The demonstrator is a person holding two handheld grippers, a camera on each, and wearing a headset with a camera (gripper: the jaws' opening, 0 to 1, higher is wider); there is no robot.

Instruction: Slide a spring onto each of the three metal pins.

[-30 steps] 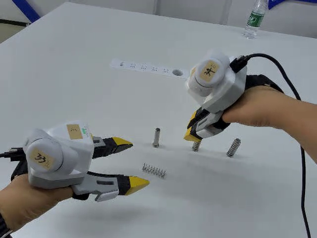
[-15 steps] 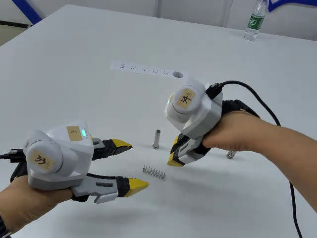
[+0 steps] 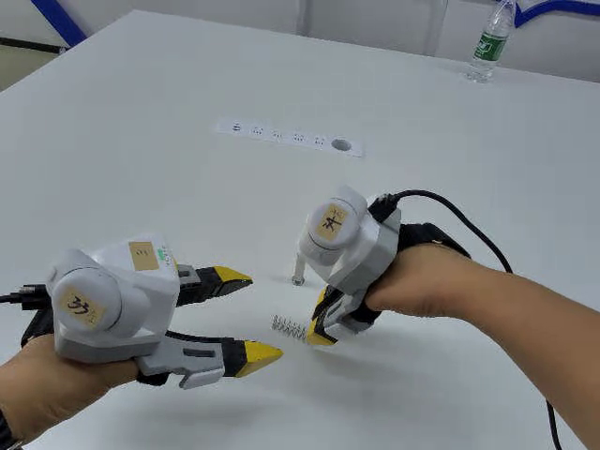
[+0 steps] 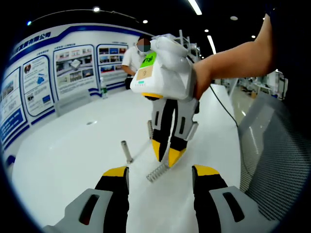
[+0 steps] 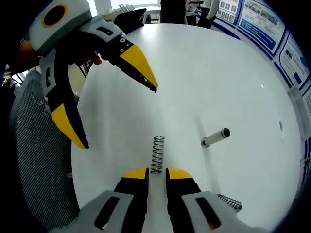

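Your right gripper [image 3: 317, 335] points down at the near middle of the white table [image 3: 141, 141], tips at the right end of the loose spring [image 3: 288, 326], which lies flat. In the right gripper view your right gripper [image 5: 157, 174] has narrow jaws, and the near end of the loose spring [image 5: 157, 151] sits between the tips. I cannot tell if they pinch it. The bare pin [image 5: 216, 137] stands just beyond, right of the spring, with nothing on it. Another spring [image 5: 228, 201] shows at that view's lower right edge.

Your left gripper [image 3: 248, 314] hovers at near left with jaws wide, holding nothing, tips aimed right toward the spring. In the left gripper view its jaws frame the loose spring [image 4: 156, 172], with the right gripper [image 4: 166, 158] above it and the bare pin [image 4: 127, 151] to the left. In the head view the bare pin [image 3: 298, 272] is just far of the spring, partly behind the right gripper.

A power strip [image 3: 281, 137] lies farther back, and a water bottle [image 3: 489, 42] stands at far right.
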